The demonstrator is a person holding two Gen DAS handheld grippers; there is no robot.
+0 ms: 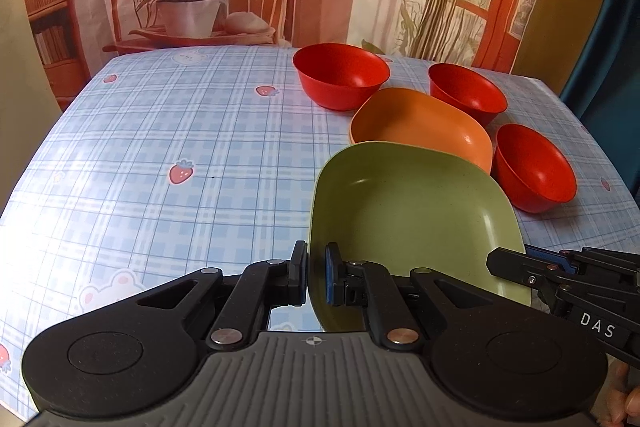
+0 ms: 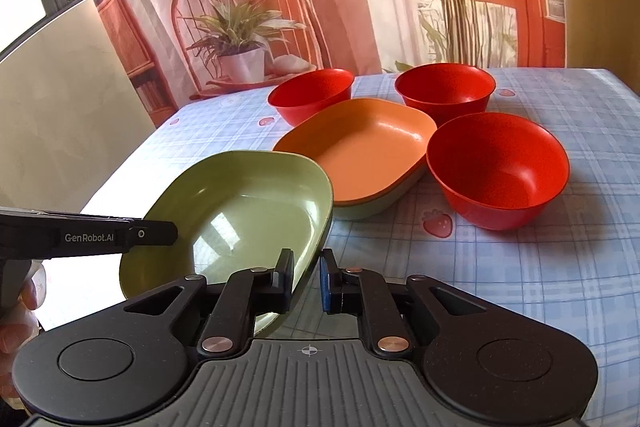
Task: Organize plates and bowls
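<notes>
In the left wrist view, the left gripper (image 1: 316, 273) is closed narrowly on the near left rim of the green plate (image 1: 412, 211), one finger outside the rim and one inside. The plate extends ahead and to the right of the gripper, tilted above the worktop (image 1: 160, 147). The right gripper (image 1: 496, 263) comes in from the right edge and meets the plate's near right rim; its finger gap is not visible here. Just beyond the green plate lies the orange plate (image 1: 420, 123). Three red bowls stand around it: the far bowl (image 1: 340, 75) ahead, the middle bowl (image 1: 466, 93) further right, and the near bowl (image 1: 534, 169) to the right.

In the right wrist view, the right gripper (image 2: 306, 277) pinches the green plate's (image 2: 248, 211) near right rim between its narrowed fingers. The left gripper (image 2: 160, 233) reaches in from the left onto the opposite rim. Ahead, the orange plate (image 2: 368, 143) sits on top of another green plate (image 2: 372, 207). The red bowls stand beyond and to the right: (image 2: 312, 95), (image 2: 446, 87), (image 2: 498, 167).
</notes>
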